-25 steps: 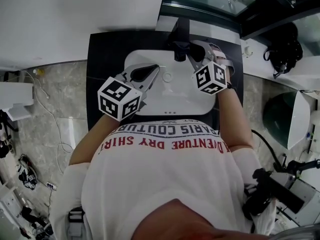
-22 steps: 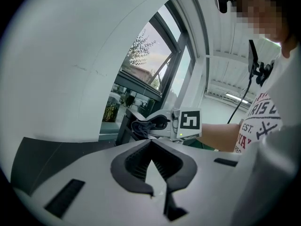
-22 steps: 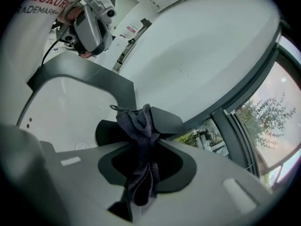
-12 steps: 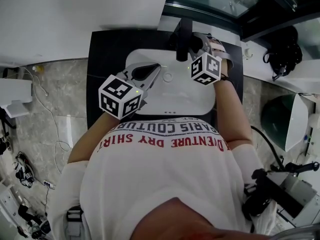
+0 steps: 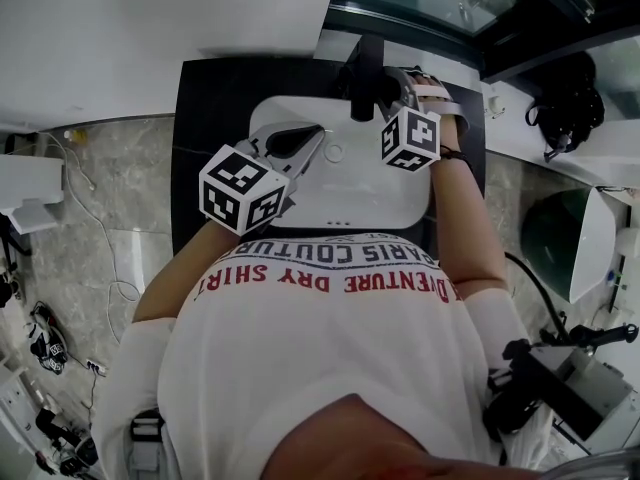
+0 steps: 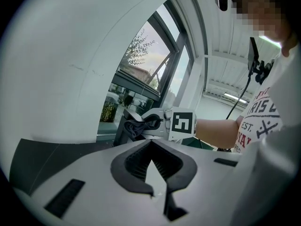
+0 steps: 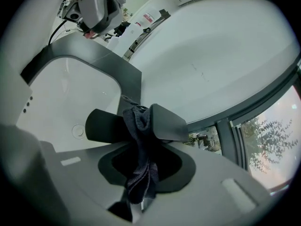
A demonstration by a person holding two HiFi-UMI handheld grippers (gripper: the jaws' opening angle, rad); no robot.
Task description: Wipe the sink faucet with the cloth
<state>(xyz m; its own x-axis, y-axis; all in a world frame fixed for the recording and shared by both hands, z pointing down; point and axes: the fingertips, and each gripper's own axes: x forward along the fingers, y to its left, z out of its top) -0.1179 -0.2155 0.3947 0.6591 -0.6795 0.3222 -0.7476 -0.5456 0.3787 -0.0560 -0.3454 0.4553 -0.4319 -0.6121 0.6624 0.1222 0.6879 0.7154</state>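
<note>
The right gripper [image 7: 141, 126] has its jaws clamped on the dark cloth [image 7: 140, 147], which hangs bunched down between them. The cloth's upper end lies against the black faucet [image 7: 104, 126], where the jaws meet it. The faucet stands at the far edge of the white sink [image 5: 350, 183] and reaches out over the basin above the round drain [image 7: 77, 131]. The left gripper [image 6: 151, 144] has its jaws together with nothing between them. It hovers over the left part of the basin, well apart from the faucet, and points toward the right gripper. The sink is set into a dark surface [image 5: 210, 108] that runs around it, against a pale wall, with a window behind the faucet.
</note>
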